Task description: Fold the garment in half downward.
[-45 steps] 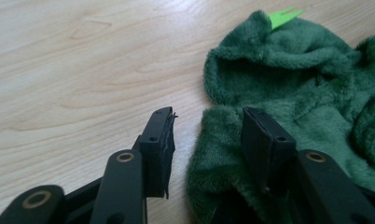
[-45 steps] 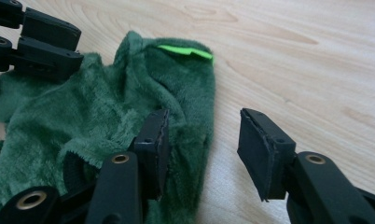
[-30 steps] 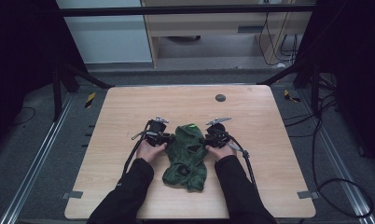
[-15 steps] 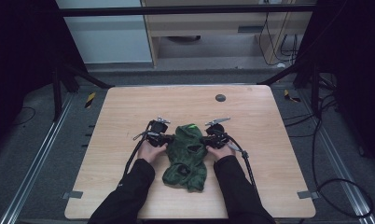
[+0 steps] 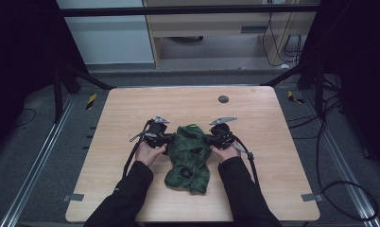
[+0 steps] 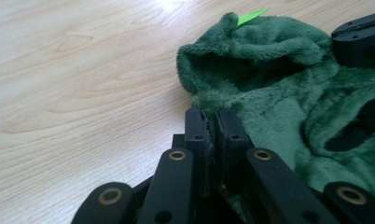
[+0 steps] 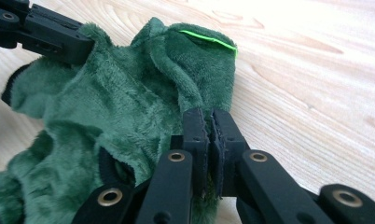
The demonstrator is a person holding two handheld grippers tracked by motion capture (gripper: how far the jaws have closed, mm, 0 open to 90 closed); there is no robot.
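Observation:
A dark green fleecy garment (image 5: 188, 158) lies crumpled on the wooden table (image 5: 273, 156), with a bright green tag (image 5: 193, 126) at its far edge. My left gripper (image 5: 167, 142) grips the garment's left upper edge. In the left gripper view the jaws (image 6: 212, 117) have just been closing and now pinch the fleece (image 6: 279, 93). My right gripper (image 5: 209, 140) grips the right upper edge. In the right gripper view its jaws (image 7: 209, 119) have likewise just been closing and clamp the fleece (image 7: 120, 102). Each gripper view shows the other gripper across the cloth (image 6: 358, 37) (image 7: 41, 30).
A small dark round disc (image 5: 223, 99) sits near the table's far edge. Black frame posts (image 5: 315, 80) stand at both far corners. Cables (image 5: 247, 156) trail back from the grippers along the sleeves. Bare wood lies on either side of the garment.
Both pairs of jaws have closed onto the garment's upper edge. The left hand has risen slightly, and the cloth's top is bunched up between the grippers.

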